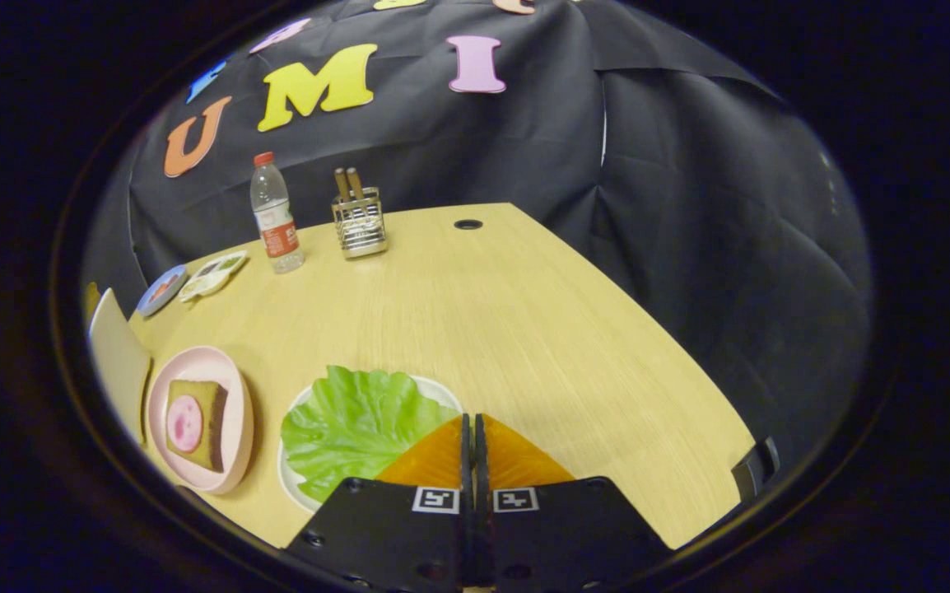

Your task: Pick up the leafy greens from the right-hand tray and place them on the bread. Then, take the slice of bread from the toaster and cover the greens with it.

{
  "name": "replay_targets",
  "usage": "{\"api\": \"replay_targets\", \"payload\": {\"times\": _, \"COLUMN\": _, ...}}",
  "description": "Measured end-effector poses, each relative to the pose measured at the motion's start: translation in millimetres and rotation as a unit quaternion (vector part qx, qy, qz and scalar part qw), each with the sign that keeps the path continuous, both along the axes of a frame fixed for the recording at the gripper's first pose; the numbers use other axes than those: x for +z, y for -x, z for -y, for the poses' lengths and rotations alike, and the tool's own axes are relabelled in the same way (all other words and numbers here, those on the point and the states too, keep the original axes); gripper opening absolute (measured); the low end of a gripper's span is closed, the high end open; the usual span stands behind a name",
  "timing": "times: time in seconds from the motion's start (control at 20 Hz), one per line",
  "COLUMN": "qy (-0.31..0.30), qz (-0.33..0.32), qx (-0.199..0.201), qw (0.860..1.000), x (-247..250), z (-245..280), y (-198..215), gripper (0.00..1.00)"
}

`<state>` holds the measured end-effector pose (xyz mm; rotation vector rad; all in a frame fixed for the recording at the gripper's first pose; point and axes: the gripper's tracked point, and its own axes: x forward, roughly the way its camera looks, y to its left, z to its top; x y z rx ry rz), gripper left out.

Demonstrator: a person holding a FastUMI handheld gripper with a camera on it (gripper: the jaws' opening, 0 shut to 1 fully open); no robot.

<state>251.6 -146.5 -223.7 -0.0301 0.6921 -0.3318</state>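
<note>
Clenched tight, the claw [473, 422] has its two fingers pressed flat together with nothing between them, hanging over the near rim of a white plate [440, 390]. On that plate lies the leafy green [351, 428], one broad lettuce leaf, its right part hidden behind the fingers. Left of it, a pink plate [235, 412] holds the bread [210, 403] with a round pink slice [184, 423] on top. Farther back on the wooden table [524, 329]: a water bottle [276, 216], a wire holder [360, 222] with two brown handles, and small dishes [211, 274] whose contents I can't make out.
</note>
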Motion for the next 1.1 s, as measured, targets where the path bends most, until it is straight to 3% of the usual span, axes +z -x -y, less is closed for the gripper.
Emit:
{"api": "replay_targets", "payload": {"times": 0.55, "qy": 0.016, "qz": 0.055, "qx": 0.01, "qw": 0.998, "x": 70.7, "z": -4.3, "y": 10.6, "gripper": 0.0}}
{"api": "replay_targets", "payload": {"times": 1.1, "qy": 0.028, "qz": 0.085, "qx": 0.072, "qw": 0.993, "x": 120.1, "z": -82.8, "y": 15.8, "gripper": 0.0}}
